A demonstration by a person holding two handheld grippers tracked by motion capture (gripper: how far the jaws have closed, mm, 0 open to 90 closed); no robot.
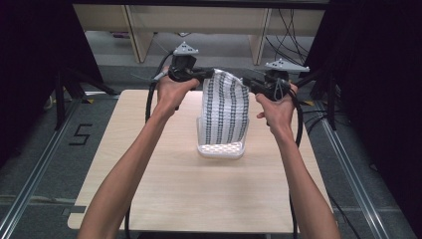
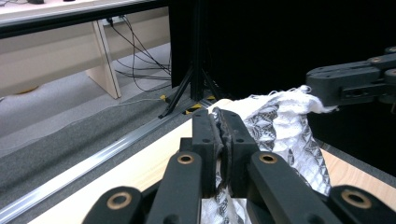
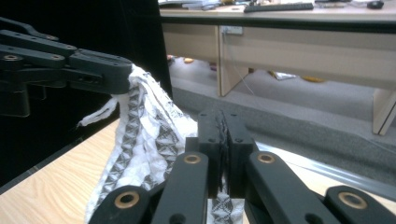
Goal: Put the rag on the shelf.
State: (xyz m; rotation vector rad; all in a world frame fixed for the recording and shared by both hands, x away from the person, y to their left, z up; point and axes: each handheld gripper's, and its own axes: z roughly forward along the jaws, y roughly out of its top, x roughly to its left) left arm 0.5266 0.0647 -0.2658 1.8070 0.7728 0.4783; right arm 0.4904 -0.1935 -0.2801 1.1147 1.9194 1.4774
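Note:
A white cloth with black patterned stripes (image 1: 226, 105) hangs stretched between my two grippers above the table. My left gripper (image 1: 208, 74) is shut on the cloth's upper left corner, my right gripper (image 1: 248, 82) on its upper right corner. The cloth's lower end drops into a white perforated basket (image 1: 221, 149) on the table. In the left gripper view the jaws (image 2: 222, 135) pinch the cloth (image 2: 280, 126), with the other gripper (image 2: 355, 81) holding the far corner. In the right gripper view the jaws (image 3: 223, 135) clamp the fabric (image 3: 144, 135), and the other gripper (image 3: 88, 70) grips its top.
The light wooden table (image 1: 199, 194) has free surface in front of and beside the basket. Black tripod stands (image 1: 69, 84) flank the table on a grey carpeted floor. Desks and cables (image 1: 288, 30) lie beyond the far edge.

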